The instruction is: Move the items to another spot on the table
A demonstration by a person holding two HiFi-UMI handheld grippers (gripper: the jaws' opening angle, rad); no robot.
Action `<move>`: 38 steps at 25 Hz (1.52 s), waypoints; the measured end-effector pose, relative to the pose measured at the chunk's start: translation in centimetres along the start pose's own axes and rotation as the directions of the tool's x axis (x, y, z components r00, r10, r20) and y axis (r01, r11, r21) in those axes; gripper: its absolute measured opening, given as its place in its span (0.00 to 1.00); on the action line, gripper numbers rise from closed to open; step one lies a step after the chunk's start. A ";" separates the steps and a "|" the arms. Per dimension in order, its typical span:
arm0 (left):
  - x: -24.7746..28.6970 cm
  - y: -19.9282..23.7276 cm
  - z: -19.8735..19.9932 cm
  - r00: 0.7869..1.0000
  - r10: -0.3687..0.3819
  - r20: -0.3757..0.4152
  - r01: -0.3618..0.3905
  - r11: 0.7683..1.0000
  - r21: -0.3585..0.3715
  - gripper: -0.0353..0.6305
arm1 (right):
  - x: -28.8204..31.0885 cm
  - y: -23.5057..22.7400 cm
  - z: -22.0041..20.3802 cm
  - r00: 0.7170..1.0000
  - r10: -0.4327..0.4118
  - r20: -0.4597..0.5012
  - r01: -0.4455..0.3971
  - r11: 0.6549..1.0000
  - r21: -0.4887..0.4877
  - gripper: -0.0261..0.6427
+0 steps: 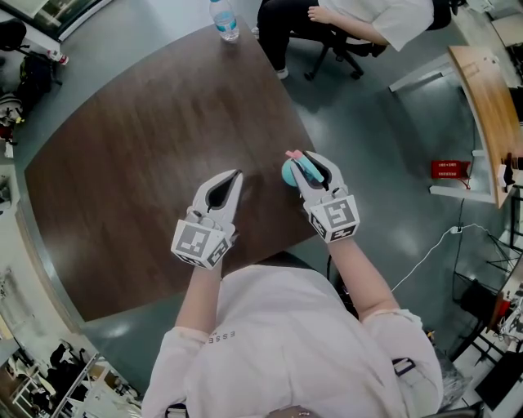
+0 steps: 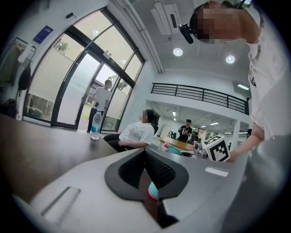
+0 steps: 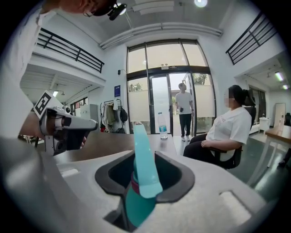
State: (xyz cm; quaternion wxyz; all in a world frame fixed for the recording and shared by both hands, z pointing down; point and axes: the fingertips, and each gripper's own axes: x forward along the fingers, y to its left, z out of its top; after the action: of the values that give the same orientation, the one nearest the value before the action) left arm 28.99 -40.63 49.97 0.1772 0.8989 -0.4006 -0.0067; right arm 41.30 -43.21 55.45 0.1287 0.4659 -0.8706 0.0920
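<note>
A slim teal item with a pink end (image 1: 296,160) sticks out of my right gripper (image 1: 309,167), whose jaws are shut on it near the table's right edge. In the right gripper view the teal item (image 3: 142,159) stands upright between the pads. A rounder teal part shows just below the jaws. My left gripper (image 1: 237,174) hovers over the dark brown table (image 1: 147,147), a little left of the right one, with its jaws (image 2: 145,152) shut. Low in the gap behind them is a small teal and pink bit. I cannot tell what it is.
A clear water bottle (image 1: 224,20) stands at the table's far edge. A person sits on a chair (image 1: 359,20) just beyond the far right corner. A wooden desk (image 1: 490,98) and a red box (image 1: 449,169) are off to the right.
</note>
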 end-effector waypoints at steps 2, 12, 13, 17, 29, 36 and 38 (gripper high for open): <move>0.0 0.0 0.4 1.000 0.002 0.006 -0.002 1.000 0.001 0.06 | -0.2 0.1 0.1 1.000 0.002 -0.005 -0.002 1.000 -0.011 0.20; -3.2 -2.2 1.9 0.998 0.023 0.056 -0.027 0.997 0.066 0.06 | -3.9 1.2 2.2 0.999 -0.007 0.050 0.010 0.998 -0.062 0.20; -3.7 -2.5 1.8 0.998 0.034 0.062 -0.038 0.997 0.070 0.06 | -4.5 1.4 2.2 0.999 -0.002 0.054 0.006 0.998 -0.065 0.20; -6.1 -4.5 1.6 0.992 0.082 0.093 -0.089 0.994 0.070 0.06 | -6.8 2.6 2.2 0.997 0.031 0.066 -0.026 0.997 -0.073 0.20; -19.6 -4.5 1.9 0.930 0.319 0.182 -0.335 0.940 0.063 0.06 | -7.0 13.4 3.1 0.967 0.246 0.071 -0.235 0.962 -0.137 0.20; -29.3 -1.5 1.1 0.847 0.481 0.226 -0.494 0.869 0.005 0.06 | -4.9 22.1 3.5 0.921 0.387 0.045 -0.373 0.909 -0.185 0.20; -32.8 -0.4 0.8 0.829 0.508 0.235 -0.521 0.853 -0.007 0.06 | -4.2 25.6 3.7 0.910 0.413 0.042 -0.397 0.896 -0.199 0.20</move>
State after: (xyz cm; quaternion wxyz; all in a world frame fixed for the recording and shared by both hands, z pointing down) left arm 6.89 -16.91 44.80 0.0995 0.7556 -0.6455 -0.0503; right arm 21.70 -26.86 49.59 0.1135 0.2637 -0.9578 0.0154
